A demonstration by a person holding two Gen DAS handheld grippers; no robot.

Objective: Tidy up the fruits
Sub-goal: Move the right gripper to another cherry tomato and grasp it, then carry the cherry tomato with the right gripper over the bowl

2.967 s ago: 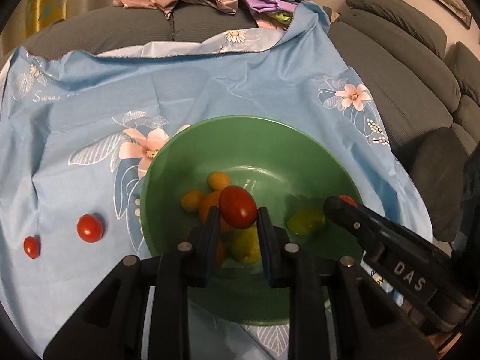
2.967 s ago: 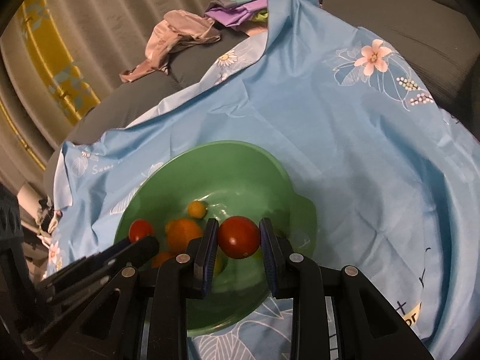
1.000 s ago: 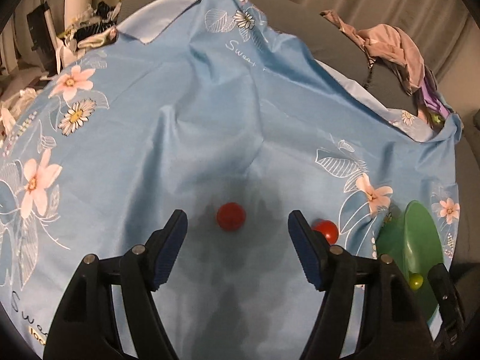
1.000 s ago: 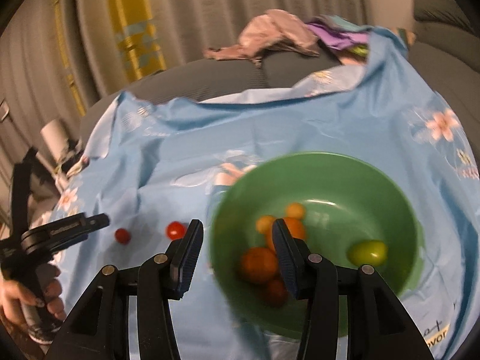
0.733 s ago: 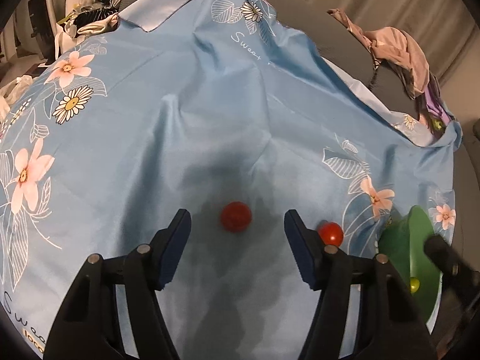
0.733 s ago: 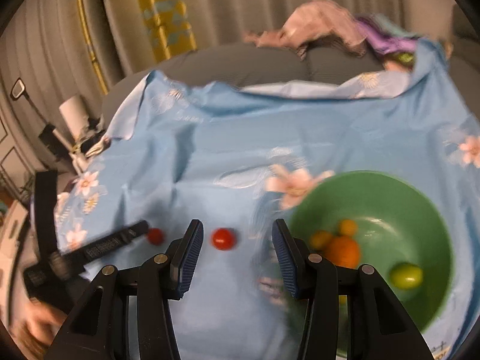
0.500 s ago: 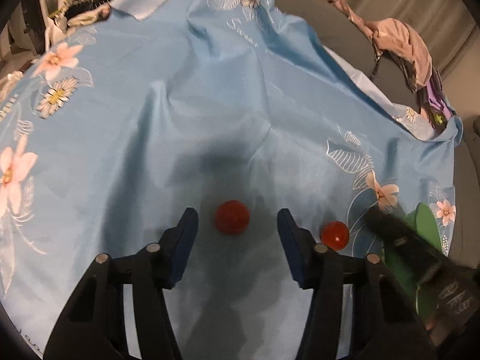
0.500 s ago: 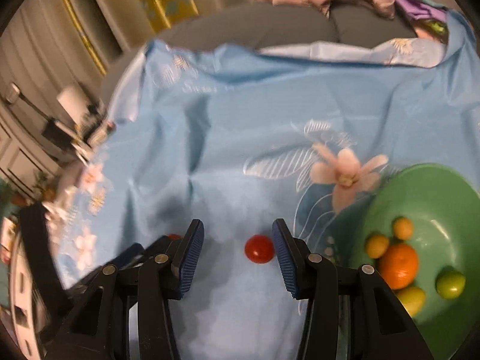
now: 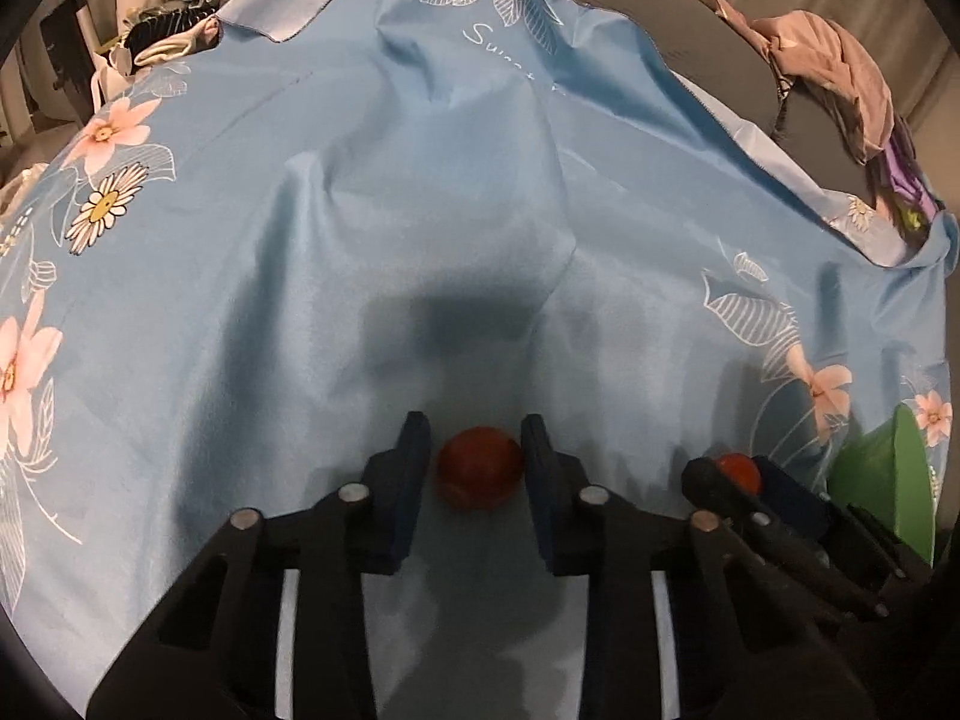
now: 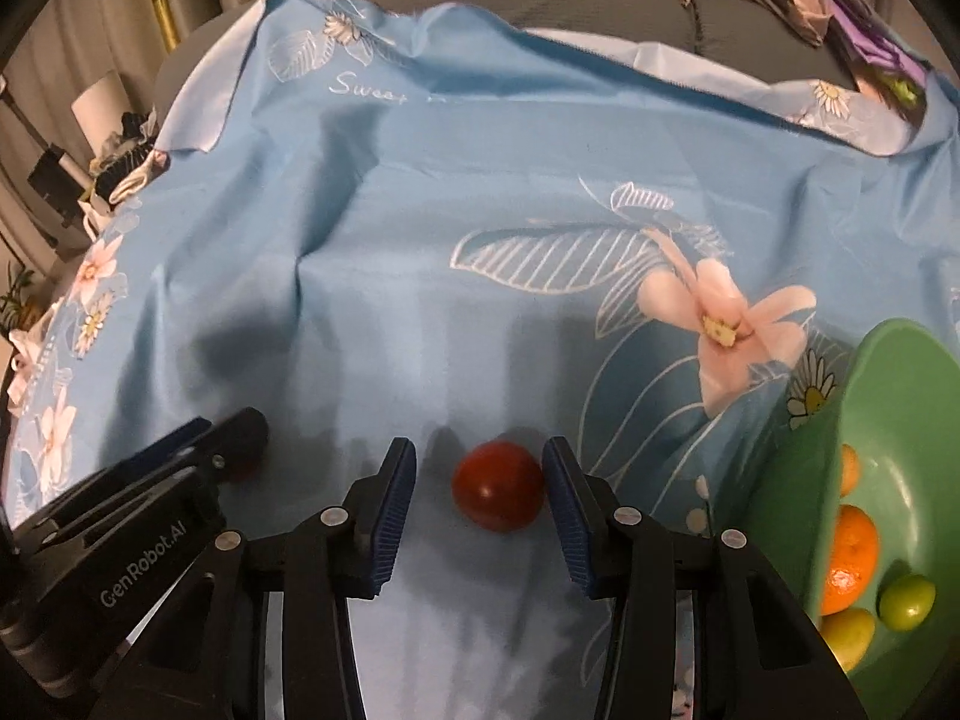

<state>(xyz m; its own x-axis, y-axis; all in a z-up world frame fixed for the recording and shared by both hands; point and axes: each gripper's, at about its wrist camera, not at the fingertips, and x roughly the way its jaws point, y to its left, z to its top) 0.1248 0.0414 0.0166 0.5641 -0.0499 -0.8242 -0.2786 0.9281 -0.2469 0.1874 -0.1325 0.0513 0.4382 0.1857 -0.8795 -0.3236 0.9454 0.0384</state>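
Two red tomatoes lie on a blue flowered cloth. In the left wrist view, my left gripper point(image 9: 477, 471) is open with its jaws on either side of one tomato point(image 9: 480, 469), with small gaps. In the right wrist view, my right gripper point(image 10: 480, 489) is open around the other tomato point(image 10: 498, 485), whose right side is close to the right jaw. That tomato also shows in the left wrist view point(image 9: 739, 469) between the right gripper's fingers point(image 9: 720, 489). The green bowl point(image 10: 864, 420) at the right holds an orange point(image 10: 849, 558), a green fruit point(image 10: 906, 600) and yellow ones.
The blue cloth point(image 9: 420, 210) covers a grey sofa, with folds running down its middle. A heap of clothes point(image 9: 840, 66) lies at the back right. Clutter point(image 10: 120, 174) sits past the cloth's left edge. The bowl's rim point(image 9: 912, 468) stands just right of the right gripper.
Both grippers dropped their tomatoes in the bowl, swung left and came down over the two tomatoes on the cloth. The left jaws have narrowed around theirs.
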